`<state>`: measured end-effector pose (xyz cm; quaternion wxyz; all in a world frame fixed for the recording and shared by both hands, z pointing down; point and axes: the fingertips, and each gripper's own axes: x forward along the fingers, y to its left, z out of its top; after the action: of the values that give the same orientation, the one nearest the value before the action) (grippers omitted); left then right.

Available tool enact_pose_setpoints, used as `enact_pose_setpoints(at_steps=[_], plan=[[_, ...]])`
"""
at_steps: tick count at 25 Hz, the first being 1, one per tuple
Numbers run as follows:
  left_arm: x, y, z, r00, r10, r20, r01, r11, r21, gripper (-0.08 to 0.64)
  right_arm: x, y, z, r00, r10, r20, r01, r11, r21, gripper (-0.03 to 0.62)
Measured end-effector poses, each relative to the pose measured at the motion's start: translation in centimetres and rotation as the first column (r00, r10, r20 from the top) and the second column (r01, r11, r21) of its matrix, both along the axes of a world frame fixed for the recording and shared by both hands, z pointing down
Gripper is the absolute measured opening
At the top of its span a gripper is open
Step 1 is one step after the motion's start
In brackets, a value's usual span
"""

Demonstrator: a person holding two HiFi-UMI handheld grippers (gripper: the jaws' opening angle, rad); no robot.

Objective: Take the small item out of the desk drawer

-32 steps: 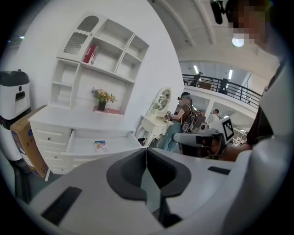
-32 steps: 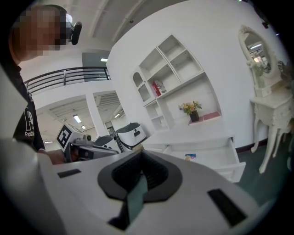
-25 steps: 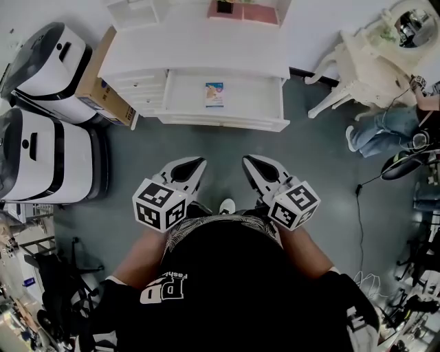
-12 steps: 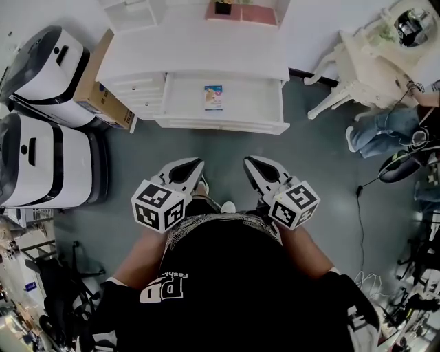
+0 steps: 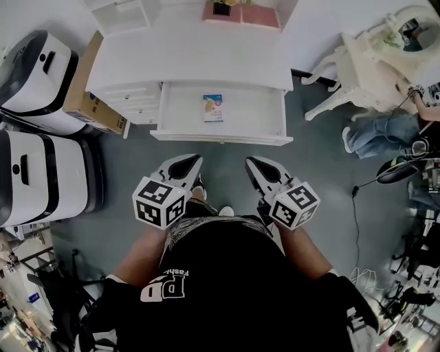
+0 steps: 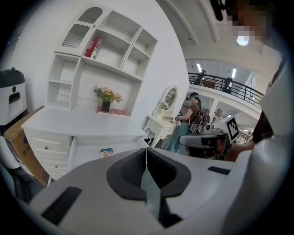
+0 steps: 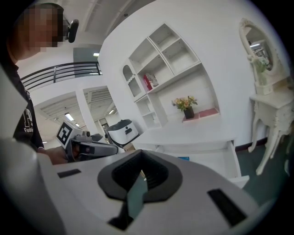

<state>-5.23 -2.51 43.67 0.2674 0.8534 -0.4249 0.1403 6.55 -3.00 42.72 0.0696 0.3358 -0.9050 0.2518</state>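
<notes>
A white desk (image 5: 185, 55) stands ahead with its wide drawer (image 5: 220, 136) pulled out. A small blue and white packet (image 5: 212, 108) lies flat in the drawer, left of its middle; it also shows in the left gripper view as the packet (image 6: 106, 152) and in the right gripper view as a blue sliver (image 7: 183, 159). My left gripper (image 5: 192, 162) and right gripper (image 5: 252, 163) are held side by side in front of the person's body, short of the drawer front. Both are shut with nothing between the jaws.
Two white and black machines (image 5: 38, 172) and a cardboard box (image 5: 89, 96) stand left of the desk. A white dressing table (image 5: 375, 62) with a seated person (image 5: 385, 130) is at the right. A flower pot (image 5: 221, 8) sits on the desk. Grey floor (image 5: 323, 179) lies between.
The view has drawn a little closer to the desk, so the open drawer and packet sit lower in the head view. Both grippers stay shut in the same pose.
</notes>
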Motion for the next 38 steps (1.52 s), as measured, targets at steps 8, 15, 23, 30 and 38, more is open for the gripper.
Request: enact_pose_setpoints(at_steps=[8, 15, 23, 30, 38], plan=[[-3.4, -8.4, 1.4, 0.999, 0.034, 0.009, -0.033, 0.999, -0.035, 0.015, -3.0, -8.1, 0.7, 0.997, 0.002, -0.073, -0.004, 1.0, -0.029, 0.009], [-5.4, -14.1, 2.4, 0.996, 0.092, 0.003, -0.091, 0.994, -0.053, 0.015, -4.7, -13.3, 1.6, 0.993, 0.06, -0.101, -0.066, 0.996, -0.061, 0.009], [-7.8, -18.9, 5.5, 0.983, 0.165, 0.075, -0.156, 0.982, -0.106, 0.015, -6.8, -17.8, 5.1, 0.979, 0.07, -0.193, -0.097, 0.986, -0.134, 0.009], [-8.4, -21.2, 5.1, 0.977, 0.205, 0.059, -0.199, 0.976, -0.094, 0.015, -7.9, -19.8, 5.2, 0.976, 0.088, -0.201, -0.118, 0.983, -0.14, 0.009], [-7.3, -22.8, 5.9, 0.976, 0.205, 0.076, -0.196, 0.975, -0.101, 0.015, -7.1, -22.0, 4.9, 0.98, 0.086, -0.18, -0.109, 0.986, -0.122, 0.009]])
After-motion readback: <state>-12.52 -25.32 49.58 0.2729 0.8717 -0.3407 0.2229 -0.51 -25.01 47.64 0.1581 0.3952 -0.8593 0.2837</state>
